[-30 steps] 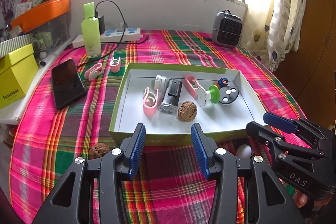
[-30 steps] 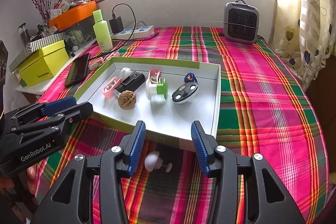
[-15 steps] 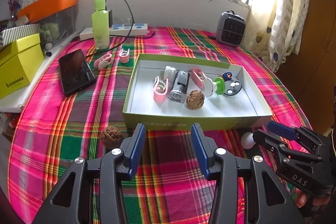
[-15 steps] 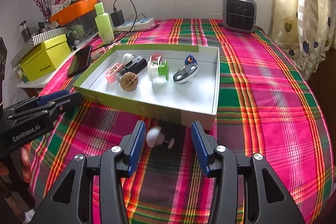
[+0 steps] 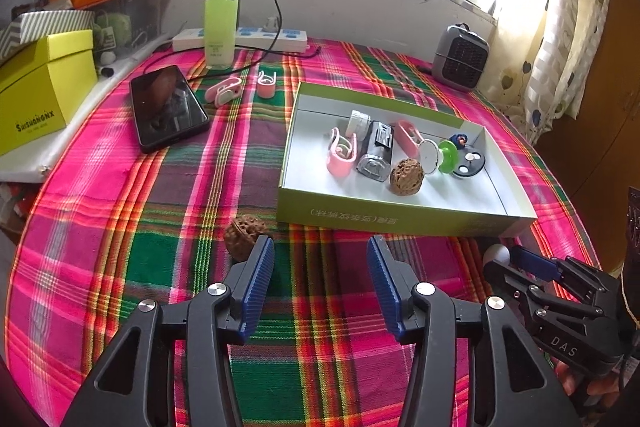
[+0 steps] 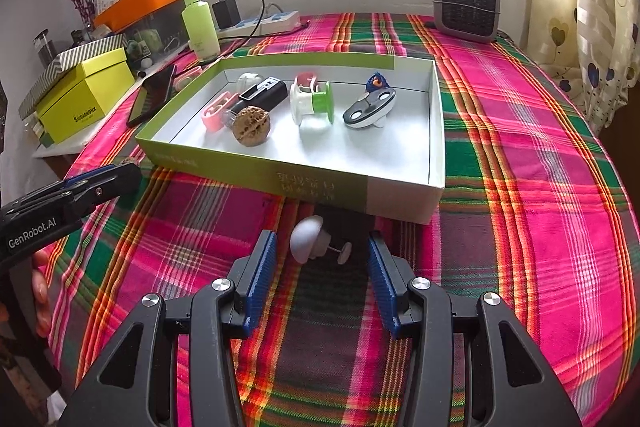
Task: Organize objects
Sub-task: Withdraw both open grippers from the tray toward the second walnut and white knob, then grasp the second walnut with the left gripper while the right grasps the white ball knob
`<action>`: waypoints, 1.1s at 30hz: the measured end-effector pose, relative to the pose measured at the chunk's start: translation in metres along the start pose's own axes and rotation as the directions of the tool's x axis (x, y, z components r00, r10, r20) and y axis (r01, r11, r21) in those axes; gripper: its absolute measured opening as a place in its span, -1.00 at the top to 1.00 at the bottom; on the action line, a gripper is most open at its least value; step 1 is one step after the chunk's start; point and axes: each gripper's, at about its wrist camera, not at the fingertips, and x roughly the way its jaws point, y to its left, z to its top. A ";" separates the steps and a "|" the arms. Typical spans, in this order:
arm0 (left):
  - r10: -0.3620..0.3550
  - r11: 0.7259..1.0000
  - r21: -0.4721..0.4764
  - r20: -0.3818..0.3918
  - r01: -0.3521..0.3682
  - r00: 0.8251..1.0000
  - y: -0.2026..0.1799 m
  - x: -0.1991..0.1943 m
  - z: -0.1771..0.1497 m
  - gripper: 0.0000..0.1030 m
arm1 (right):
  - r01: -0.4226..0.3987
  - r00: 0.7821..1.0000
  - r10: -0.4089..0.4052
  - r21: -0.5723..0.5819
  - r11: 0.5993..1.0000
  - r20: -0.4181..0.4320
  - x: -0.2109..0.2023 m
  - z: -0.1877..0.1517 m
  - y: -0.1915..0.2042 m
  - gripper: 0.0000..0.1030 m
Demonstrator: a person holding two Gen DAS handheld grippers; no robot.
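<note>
A loose walnut (image 5: pixel 244 233) lies on the plaid cloth just left of my left gripper's (image 5: pixel 320 259) left fingertip. That gripper's jaws are opening, with only cloth between them. A white mushroom-shaped knob (image 6: pixel 308 239) lies in front of the green-sided tray (image 6: pixel 320 183), just beyond the tips of my right gripper (image 6: pixel 322 255). Its pads stand wide of the knob on both sides. In the tray (image 5: pixel 400 219) lie a second walnut (image 5: pixel 406 177), pink clips, a black-and-clear case, a white-and-green spool and a black-and-white gadget.
Two pink clips (image 5: pixel 224 91) and a black phone (image 5: pixel 168 107) lie left of the tray. A green bottle (image 5: pixel 220 19), a power strip and a grey heater (image 5: pixel 460 59) stand along the back. A yellow box (image 5: pixel 40 87) sits on the left ledge.
The left gripper shifted left along the tray's front, bringing the loose walnut beside its left finger, and its jaws widened. The right gripper sank closer to the white knob.
</note>
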 end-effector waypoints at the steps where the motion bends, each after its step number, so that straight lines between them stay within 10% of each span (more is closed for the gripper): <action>1: -0.001 1.000 -0.001 -0.002 0.001 1.000 0.001 0.001 0.000 0.07 | 0.001 1.000 -0.001 -0.001 1.000 -0.002 0.000 0.000 0.000 0.10; 33: 0.017 1.000 -0.003 -0.066 -0.017 0.998 0.035 0.001 -0.015 0.04 | 0.044 0.999 -0.045 -0.042 0.998 -0.024 0.008 0.005 0.004 0.10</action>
